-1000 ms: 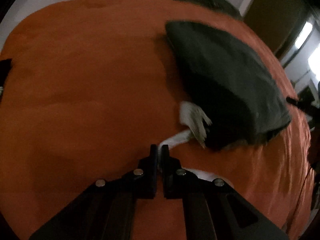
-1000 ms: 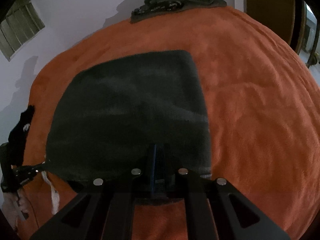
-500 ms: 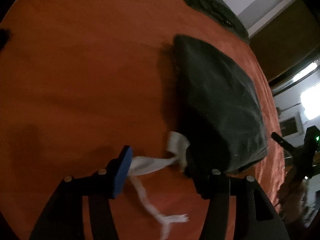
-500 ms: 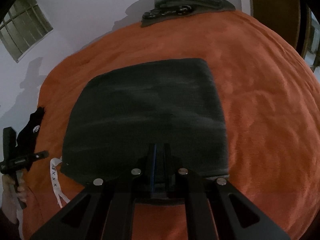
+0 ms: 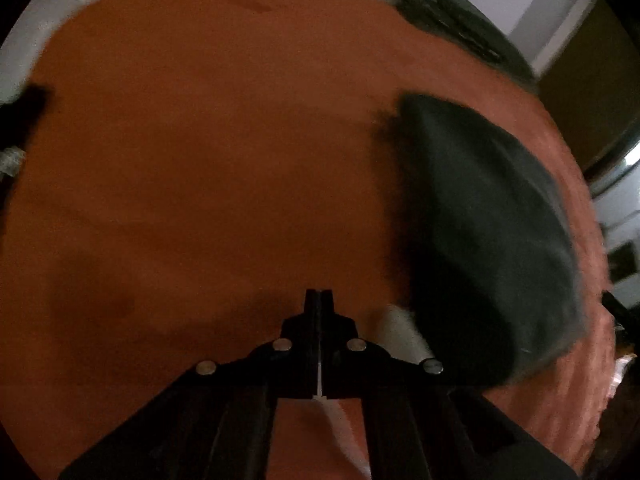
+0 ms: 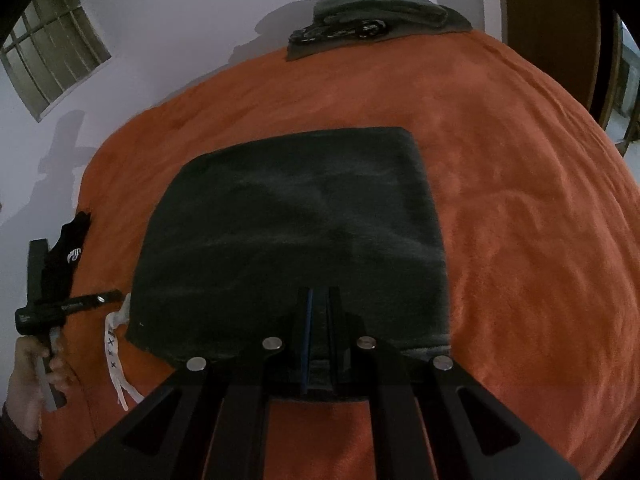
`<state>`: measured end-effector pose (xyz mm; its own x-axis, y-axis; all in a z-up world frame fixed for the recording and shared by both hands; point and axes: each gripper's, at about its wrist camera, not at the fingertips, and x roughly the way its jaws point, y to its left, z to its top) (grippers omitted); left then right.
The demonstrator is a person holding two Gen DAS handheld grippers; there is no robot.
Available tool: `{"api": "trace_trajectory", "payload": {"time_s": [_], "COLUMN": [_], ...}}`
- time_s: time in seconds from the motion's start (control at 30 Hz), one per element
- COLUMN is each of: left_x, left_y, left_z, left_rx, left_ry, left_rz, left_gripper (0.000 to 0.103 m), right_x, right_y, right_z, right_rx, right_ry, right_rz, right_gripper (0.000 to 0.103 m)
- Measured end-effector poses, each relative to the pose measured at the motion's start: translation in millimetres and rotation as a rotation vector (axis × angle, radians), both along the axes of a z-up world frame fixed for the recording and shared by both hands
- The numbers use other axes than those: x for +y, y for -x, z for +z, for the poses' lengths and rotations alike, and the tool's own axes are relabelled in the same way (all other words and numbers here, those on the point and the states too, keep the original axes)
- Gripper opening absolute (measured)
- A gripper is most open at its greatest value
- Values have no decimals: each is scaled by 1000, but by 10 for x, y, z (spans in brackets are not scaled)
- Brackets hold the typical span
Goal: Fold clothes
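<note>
A: Status on the dark grey garment?

B: Lying folded into a rough rectangle on the orange blanket covering the bed. In the left wrist view it sits to the right of the left gripper, motion-blurred.

A: Right gripper?

B: Clenched on the garment's near hem. Fingers nearly together with the fabric edge pinched between them, blue pad visible on the left finger.

A: Left one?

B: Fingers pressed together. A thin white strip shows in the seam between them lower down, so it looks clamped on the white drawstring. From the right wrist view that drawstring trails out of the garment's near-left corner, with small x marks on it, and the left gripper sits just beside it, held by a hand.

A: Anything else on the bed?

B: A second dark folded garment at the far edge against the wall, well apart from the first. A small black item with white print at the left edge of the blanket. Window on the wall, upper left.
</note>
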<state>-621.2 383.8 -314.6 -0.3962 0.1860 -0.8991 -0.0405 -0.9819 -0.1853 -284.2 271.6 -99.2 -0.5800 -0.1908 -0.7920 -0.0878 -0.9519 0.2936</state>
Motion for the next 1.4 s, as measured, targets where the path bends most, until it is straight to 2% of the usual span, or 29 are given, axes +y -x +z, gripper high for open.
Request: {"api": "trace_trajectory", "payload": {"time_s": [0.07,0.1,0.17,0.2,0.23,0.3,0.37,0.4,0.43,0.47,0.57,0.63,0.67,0.73,0.8,0.87,0.9,0.93,1.0,1.1,1.17,1.2,1.23,1.27,1.3,1.33,1.4], "left_x": [-18,-26,64,113,171,291,405,447,465,470,331,108,-30,-329,-402,-400,-355,-240,-105,51,152,198,214,167,61,-96,-425], "left_y": [-30,-45,-135,-199,-227,-219,-197,-183,-177,-168,-187,-200,-196,-186,-219,-373,-452,-519,-630,-744,-790,-809,-825,-821,-794,-748,-656], "left_z": [52,78,93,102,86,4,-95,-155,-187,-203,-137,-41,-4,60,107,165,166,139,58,-114,-258,-327,-380,-382,-337,-268,-140], "left_rx": [1,1,4,2,-3,-16,-30,-37,-39,-37,2,45,42,0,-31,-52,-58,-65,-82,-109,-113,-117,-129,-152,-168,-176,-157], "left_ry": [19,28,38,26,17,6,8,27,68,122,259,388,389,281,175,101,85,71,67,101,171,232,265,220,140,39,-154], "left_rz": [-16,-24,-80,-107,-126,-153,-172,-178,-182,-183,-169,-118,-92,-41,-47,-98,-132,-172,-219,-221,-239,-261,-286,-293,-272,-232,-141], "left_gripper": [1,4,27,52,69,72,72,64,30,7,6,6,6,6,8,16,33,51,65,72,74,64,42,23,11,5,5], "right_x": [-32,-48,-79,-97,-122,-172,-211,-228,-238,-244,-219,-196,-190,-208,-241,-287,-324,-364,-429,-495,-539,-547,-548,-545,-538,-529,-515], "right_y": [-10,-15,-25,-23,-16,-3,6,4,2,-1,-32,-57,-70,-86,-89,-78,-75,-74,-74,-82,-87,-90,-94,-97,-99,-102,-108], "right_z": [18,28,46,48,47,41,35,31,26,20,24,35,39,43,27,3,-2,1,11,31,45,48,48,49,51,53,55], "right_rx": [1,2,3,5,5,4,2,0,-2,-4,-7,-6,-5,-3,-7,-14,-16,-16,-14,-11,-9,-9,-10,-10,-12,-12,-13], "right_ry": [1,1,2,2,2,3,4,2,-2,-6,-10,-14,-18,-29,-24,-10,-6,-7,-11,-14,-15,-16,-17,-16,-15,-14,-15], "right_rz": [5,7,12,14,18,26,31,34,37,38,31,25,26,27,29,37,44,53,68,80,89,91,92,92,91,90,90], "right_gripper": [6,6,6,6,6,6,6,6,6,6,6,6,6,6,6,6,6,6,6,6,6,6,6,6,6,6,6]}}
